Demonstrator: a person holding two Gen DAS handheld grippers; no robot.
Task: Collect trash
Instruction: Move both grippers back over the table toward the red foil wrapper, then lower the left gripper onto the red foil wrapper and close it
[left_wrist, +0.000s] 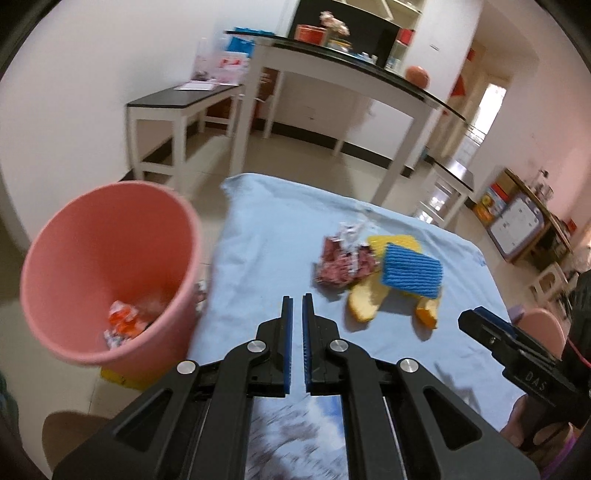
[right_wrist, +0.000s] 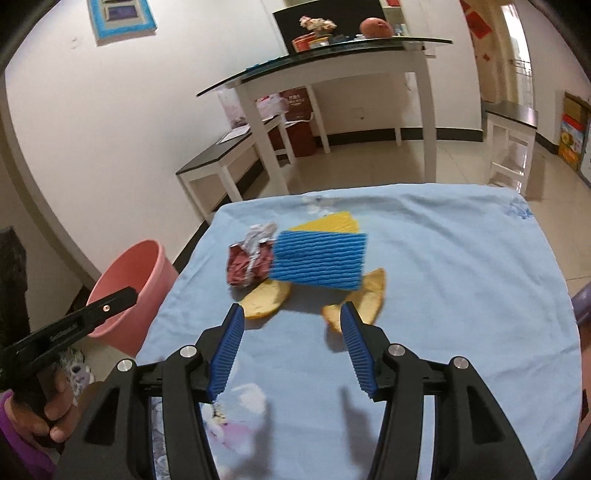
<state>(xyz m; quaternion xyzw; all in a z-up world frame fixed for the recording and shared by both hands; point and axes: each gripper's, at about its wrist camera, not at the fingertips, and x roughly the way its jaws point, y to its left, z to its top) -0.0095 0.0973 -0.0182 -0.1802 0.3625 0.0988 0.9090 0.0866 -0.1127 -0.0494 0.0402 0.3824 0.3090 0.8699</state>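
Observation:
On the light blue tablecloth (right_wrist: 443, 280) lies a pile of trash: a crumpled red and silver wrapper (right_wrist: 249, 262), two orange peel pieces (right_wrist: 264, 299) (right_wrist: 369, 295), a blue ribbed sponge (right_wrist: 319, 258) and a yellow sponge (right_wrist: 328, 223) behind it. My right gripper (right_wrist: 291, 310) stands open just short of the peels, nothing between its fingers. My left gripper (left_wrist: 297, 299) is shut and empty, over the cloth between the pink bin (left_wrist: 107, 273) and the wrapper (left_wrist: 343, 262). Wrappers (left_wrist: 125, 321) lie in the bin's bottom.
The bin stands on the floor off the table's left edge (right_wrist: 129, 291). White side tables (left_wrist: 184, 110) and a glass-topped table (right_wrist: 332, 59) stand behind. A hand in a purple sleeve (right_wrist: 55, 410) holds the left gripper. A pink stool (left_wrist: 543, 325) is at the right.

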